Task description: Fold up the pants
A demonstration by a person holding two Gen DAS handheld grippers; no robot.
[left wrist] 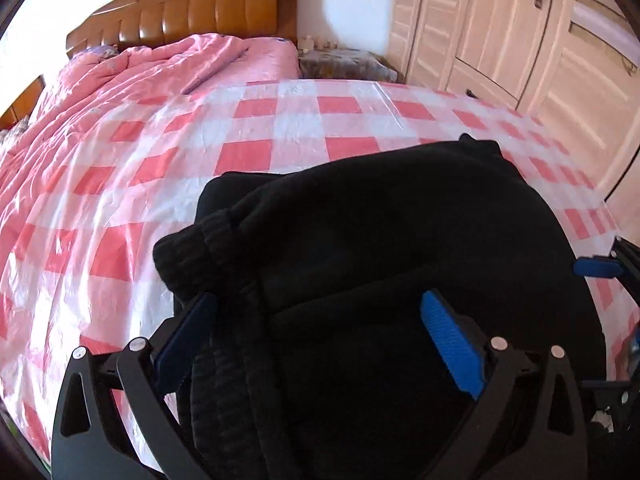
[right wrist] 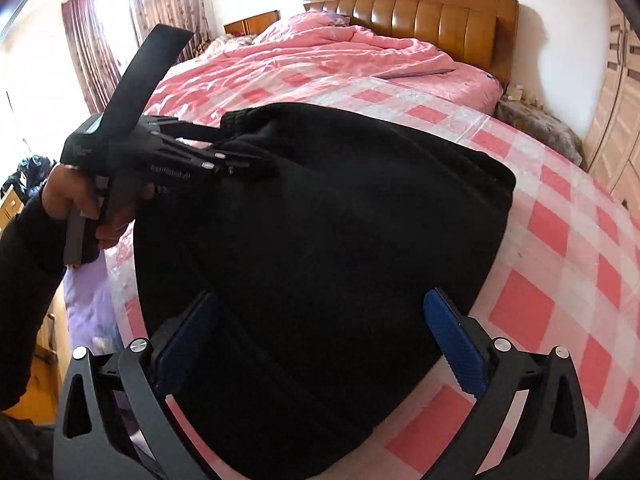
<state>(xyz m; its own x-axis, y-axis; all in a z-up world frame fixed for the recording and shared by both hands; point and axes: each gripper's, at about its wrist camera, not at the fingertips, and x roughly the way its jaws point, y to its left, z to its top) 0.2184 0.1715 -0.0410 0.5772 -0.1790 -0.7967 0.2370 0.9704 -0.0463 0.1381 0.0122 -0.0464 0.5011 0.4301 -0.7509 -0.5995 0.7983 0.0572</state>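
Bedroom scene, daylight: black pants (left wrist: 392, 248) lie folded into a thick bundle on a pink-and-white checked sheet (left wrist: 280, 132) spread across a bed.

From the left wrist, the left gripper (left wrist: 316, 320) hangs over the near part of the bundle with its blue pads (left wrist: 452, 344) spread wide, one at each side of the cloth and neither pressing on it. Ribbed cuffs or a waistband (left wrist: 212, 240) bulge at the bundle's left end, just ahead of the left pad. A second blue pad belonging to the right gripper (left wrist: 600, 268) shows at the frame's right edge.

From the right wrist, the right gripper (right wrist: 320, 320) also stands wide apart above the pants (right wrist: 320, 220), its fingers (right wrist: 456, 344) bracketing the near edge without gripping. Across the bundle, a hand (right wrist: 80, 204) in a dark sleeve holds the left gripper (right wrist: 240, 160), whose tips sit at the ribbed end of the cloth; from this side its opening cannot be judged.

Beyond the pants, a rumpled pink quilt (right wrist: 340, 52) is heaped toward a wooden headboard (right wrist: 420, 12). Pale wardrobe doors (left wrist: 500, 28) line one wall, and dark red curtains (right wrist: 96, 48) hang beside a bright window on the other.
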